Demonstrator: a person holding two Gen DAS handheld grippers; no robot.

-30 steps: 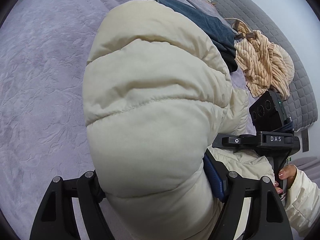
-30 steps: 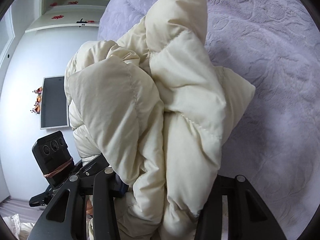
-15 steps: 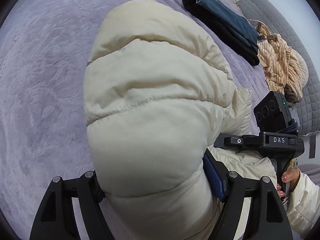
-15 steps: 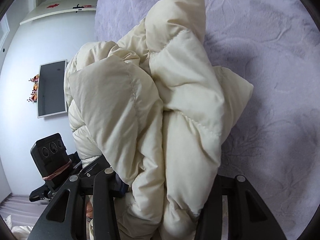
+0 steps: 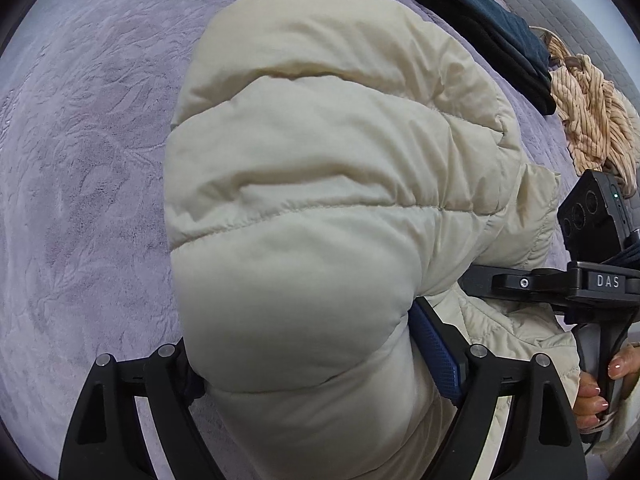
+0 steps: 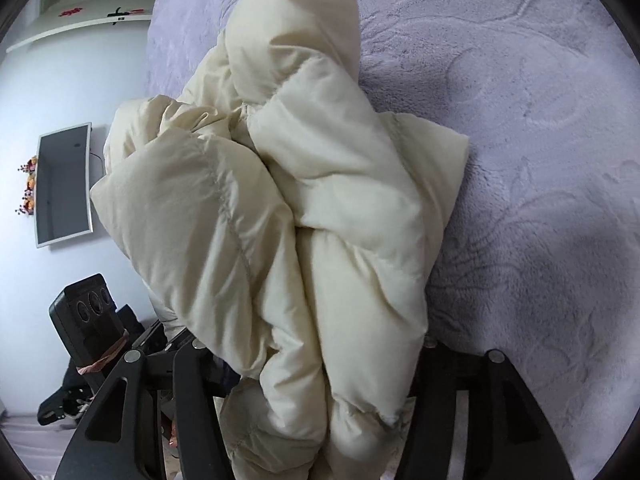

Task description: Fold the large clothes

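Behind puffer jacket [image 5: 304, 216]: jeans [image 5: 480, 20] left view, television [image 6: 64, 184] right.

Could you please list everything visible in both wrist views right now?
Puffer jacket: one, cream, bunched on the bedspread, between the fingers of both grippers.
Bedspread: one, lilac, embossed, under everything.
Jeans: one, dark blue, folded, beyond the jacket.
Striped garment: one, tan, crumpled beside the jeans.
Grey pad: one, quilted, at the far edge.
Wall screen: one, dark, on the white wall.
Shelf: one, white, with red decorations.
Left gripper: black, jaws opening around the jacket.
Right gripper: black, jaws opening around the jacket.
Hand: one, on the right gripper's handle.
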